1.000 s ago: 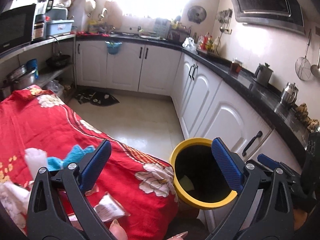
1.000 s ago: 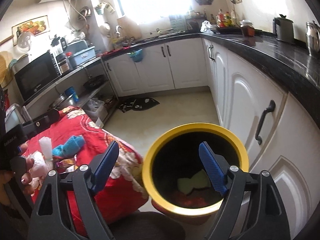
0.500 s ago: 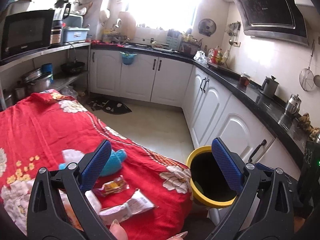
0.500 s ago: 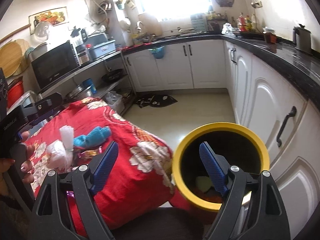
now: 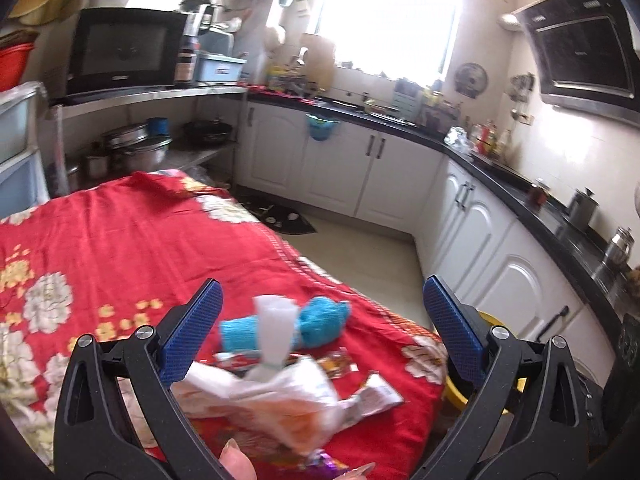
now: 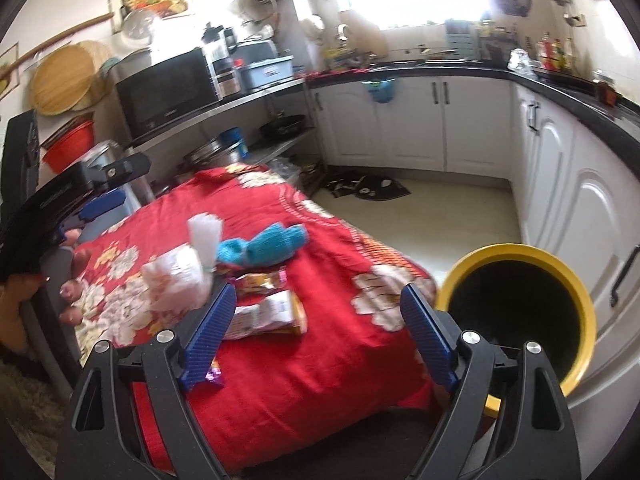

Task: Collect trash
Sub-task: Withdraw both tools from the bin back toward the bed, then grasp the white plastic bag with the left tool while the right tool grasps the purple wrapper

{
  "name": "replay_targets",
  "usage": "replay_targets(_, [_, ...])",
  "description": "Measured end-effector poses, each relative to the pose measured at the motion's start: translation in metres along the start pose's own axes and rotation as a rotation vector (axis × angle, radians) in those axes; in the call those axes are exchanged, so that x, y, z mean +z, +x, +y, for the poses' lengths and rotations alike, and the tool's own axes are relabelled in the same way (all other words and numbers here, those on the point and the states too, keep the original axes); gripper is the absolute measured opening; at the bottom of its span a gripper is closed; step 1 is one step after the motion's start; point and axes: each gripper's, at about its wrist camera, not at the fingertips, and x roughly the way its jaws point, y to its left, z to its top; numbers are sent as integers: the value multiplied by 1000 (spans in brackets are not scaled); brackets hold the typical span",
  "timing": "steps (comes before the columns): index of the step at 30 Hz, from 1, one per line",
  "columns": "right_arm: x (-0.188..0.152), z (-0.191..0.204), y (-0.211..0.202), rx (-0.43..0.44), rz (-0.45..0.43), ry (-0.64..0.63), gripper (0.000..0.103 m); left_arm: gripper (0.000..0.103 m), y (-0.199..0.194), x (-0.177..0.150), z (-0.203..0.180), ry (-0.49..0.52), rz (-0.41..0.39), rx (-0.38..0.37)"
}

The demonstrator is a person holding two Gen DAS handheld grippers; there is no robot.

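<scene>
Both views swung from yellow bin (image 6: 516, 312) to trash-strewn red cloth (image 6: 280, 360); both tools wide, empty.

Left wrist view: looks forward and downward along the left gripper (image 5: 322, 330), close over the near end of the red floral cloth (image 5: 120, 240), with white cabinets (image 5: 400, 176) ahead. Right wrist view: looks forward and downward along the right gripper (image 6: 316, 330) from the cloth's near right corner, yellow-rimmed bin (image 6: 576, 276) just right of its fingers. Both views share the cloth (image 6: 320, 340), the blue item (image 5: 320, 326) (image 6: 264, 246), the white bag (image 5: 264, 392) (image 6: 180, 276) and the cabinets (image 6: 420, 120).
</scene>
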Motion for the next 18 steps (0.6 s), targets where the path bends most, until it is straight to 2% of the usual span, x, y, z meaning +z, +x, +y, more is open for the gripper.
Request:
replay_targets(9, [-9, 46, 24, 98, 79, -88, 81, 92, -8, -7, 50, -48, 15, 82])
replay_targets(18, [-33, 82, 58, 186, 194, -151, 81, 92, 3, -32, 99, -72, 114, 146])
